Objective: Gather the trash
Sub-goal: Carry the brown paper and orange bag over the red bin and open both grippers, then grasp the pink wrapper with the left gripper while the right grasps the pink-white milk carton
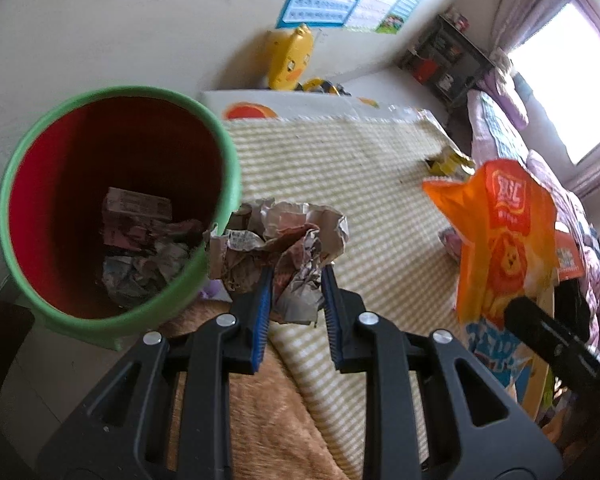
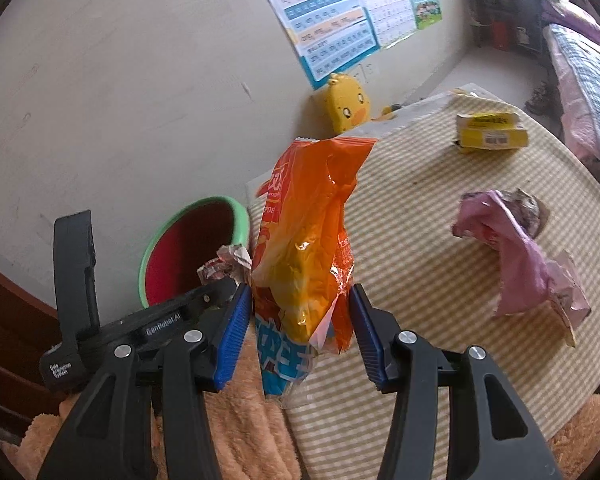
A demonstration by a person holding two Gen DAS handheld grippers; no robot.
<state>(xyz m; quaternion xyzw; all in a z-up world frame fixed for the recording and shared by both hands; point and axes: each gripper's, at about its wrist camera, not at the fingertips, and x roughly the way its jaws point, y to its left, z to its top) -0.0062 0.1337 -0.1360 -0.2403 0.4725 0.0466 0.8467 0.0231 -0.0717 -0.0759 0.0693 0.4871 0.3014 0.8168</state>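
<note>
Striped cloth (image 2: 440,240) over a table against a pale wall, posters above, yellow duck toy (image 2: 346,106) at the back. Left gripper (image 1: 296,276) clamped on a crumpled paper wad (image 1: 284,240), just right of the green-rimmed bin (image 1: 220,128) and not yet over its red mouth — more trash already lying at the bottom. Right gripper (image 2: 300,308) clamped on an orange snack bag (image 2: 312,220), bin ahead and to its left beyond the other tool. Pink wrapper (image 2: 516,248) ahead to its right, yellow box (image 2: 492,132) farther off, both on the cloth.

Likely trouble: letting go early would drop the wad onto the cloth or bounce it off the rim. Tall, floppy bag could snag the rim or tip out. Both tools converging on one opening — collision risk.
</note>
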